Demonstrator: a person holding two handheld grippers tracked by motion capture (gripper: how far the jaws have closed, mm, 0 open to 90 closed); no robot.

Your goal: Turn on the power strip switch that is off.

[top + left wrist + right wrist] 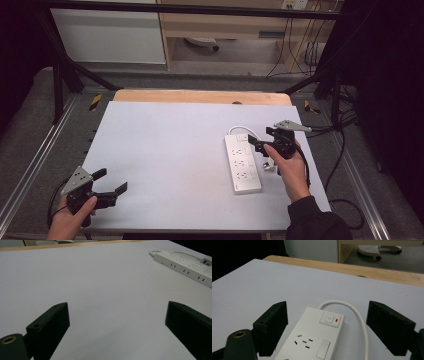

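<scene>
Jaws of the right gripper (327, 327) stand wide and hold nothing, straddling the switch end of the white power strip (242, 162), which lies flat on the counter (165, 150) toward its right side. To press the switch (331, 320) well, I judge one jaw tip should come straight down on it, clear of the white cable (359, 315). Left gripper (111, 191) waits open and empty at the counter's near left corner.

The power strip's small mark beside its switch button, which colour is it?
Red. The mark sits beside the button on the white power strip, clearest in the right gripper view.
</scene>
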